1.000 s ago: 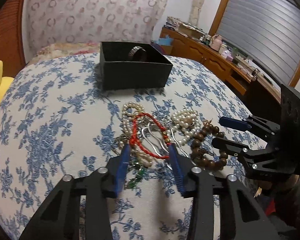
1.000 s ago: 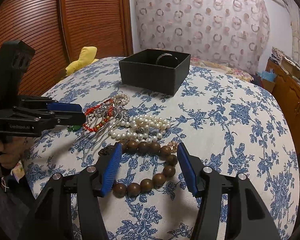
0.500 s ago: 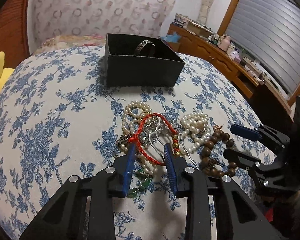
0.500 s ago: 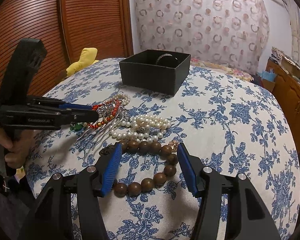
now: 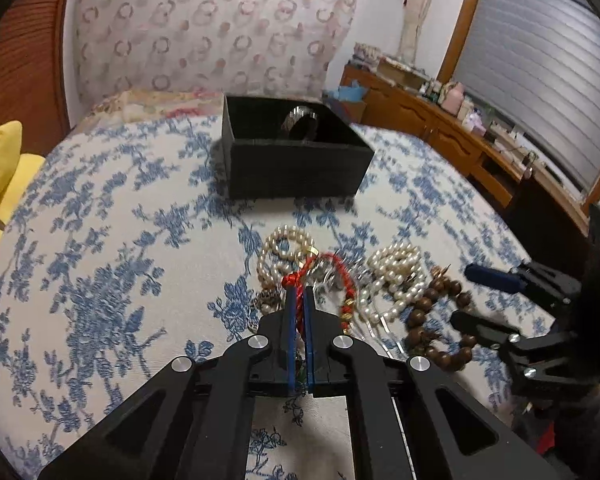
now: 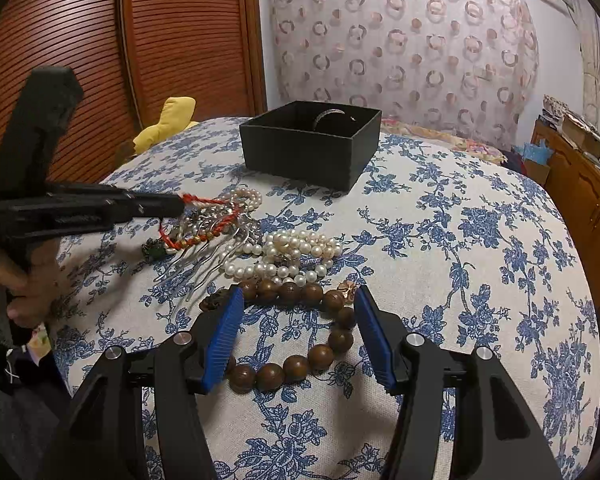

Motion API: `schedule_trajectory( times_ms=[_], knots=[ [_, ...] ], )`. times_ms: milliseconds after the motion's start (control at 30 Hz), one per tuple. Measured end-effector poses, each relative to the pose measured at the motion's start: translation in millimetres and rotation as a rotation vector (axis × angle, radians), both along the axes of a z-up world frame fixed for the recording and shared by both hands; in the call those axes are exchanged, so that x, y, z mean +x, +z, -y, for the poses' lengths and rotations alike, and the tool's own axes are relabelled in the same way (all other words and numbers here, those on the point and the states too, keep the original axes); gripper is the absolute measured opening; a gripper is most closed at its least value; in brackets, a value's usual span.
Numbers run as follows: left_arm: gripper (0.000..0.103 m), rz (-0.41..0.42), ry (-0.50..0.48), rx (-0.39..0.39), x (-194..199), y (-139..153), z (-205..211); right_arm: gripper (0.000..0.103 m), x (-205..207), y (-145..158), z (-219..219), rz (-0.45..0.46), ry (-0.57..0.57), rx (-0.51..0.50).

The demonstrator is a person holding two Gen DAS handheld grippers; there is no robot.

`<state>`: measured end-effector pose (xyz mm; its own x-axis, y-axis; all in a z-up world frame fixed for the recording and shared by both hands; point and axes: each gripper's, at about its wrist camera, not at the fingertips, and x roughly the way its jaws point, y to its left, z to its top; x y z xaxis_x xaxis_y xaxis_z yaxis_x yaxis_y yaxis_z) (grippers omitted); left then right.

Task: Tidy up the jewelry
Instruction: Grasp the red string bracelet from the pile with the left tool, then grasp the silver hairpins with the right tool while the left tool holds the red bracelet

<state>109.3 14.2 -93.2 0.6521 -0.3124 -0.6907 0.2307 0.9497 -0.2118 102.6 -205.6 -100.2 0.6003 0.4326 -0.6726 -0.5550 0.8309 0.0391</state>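
Observation:
My left gripper (image 5: 299, 300) is shut on a red cord bracelet (image 5: 342, 276), pinching its knotted end and lifting it off the jewelry pile; it also shows in the right wrist view (image 6: 176, 206) with the bracelet (image 6: 204, 220) hanging from it. My right gripper (image 6: 298, 312) is open, its blue pads on either side of a brown wooden bead bracelet (image 6: 300, 364) lying on the cloth. White pearl strands (image 6: 288, 252), a silver hair comb (image 6: 204, 260) and a second pearl bracelet (image 5: 284, 248) lie in the pile. A black open box (image 5: 292, 160) with a silver bangle (image 5: 300, 120) inside stands behind.
The blue floral tablecloth (image 6: 480, 240) covers a round table. A yellow cushion (image 6: 168, 120) lies at the far left edge. A wooden sideboard (image 5: 460, 136) with clutter runs along the right. A patterned curtain (image 6: 400, 40) hangs behind.
My left gripper closed from open onto the red cord bracelet and lifted it slightly. My right gripper has stayed still and open over the wooden beads.

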Motion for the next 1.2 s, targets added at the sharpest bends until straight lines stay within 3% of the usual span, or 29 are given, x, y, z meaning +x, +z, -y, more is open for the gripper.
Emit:
schedule_trajectory(
  times_ms=[300, 567, 967, 1200],
  knots=[
    [0.002, 0.089, 0.006, -0.04, -13, 32, -10, 0.06, -3, 4, -10, -0.001, 0.032, 0.005],
    [0.002, 0.099, -0.004, -0.096, -17, 43, -24, 0.06, -7, 6, -43, 0.008, 0.102, -0.015],
    [0.003, -0.057, 0.074, 0.016, -8, -6, -62, 0.06, -8, 3, -46, -0.002, 0.104, -0.022],
    [0.005, -0.087, 0.1, 0.083, -8, -17, -68, 0.06, -7, 2, -46, -0.008, 0.105, -0.019]
  ],
)
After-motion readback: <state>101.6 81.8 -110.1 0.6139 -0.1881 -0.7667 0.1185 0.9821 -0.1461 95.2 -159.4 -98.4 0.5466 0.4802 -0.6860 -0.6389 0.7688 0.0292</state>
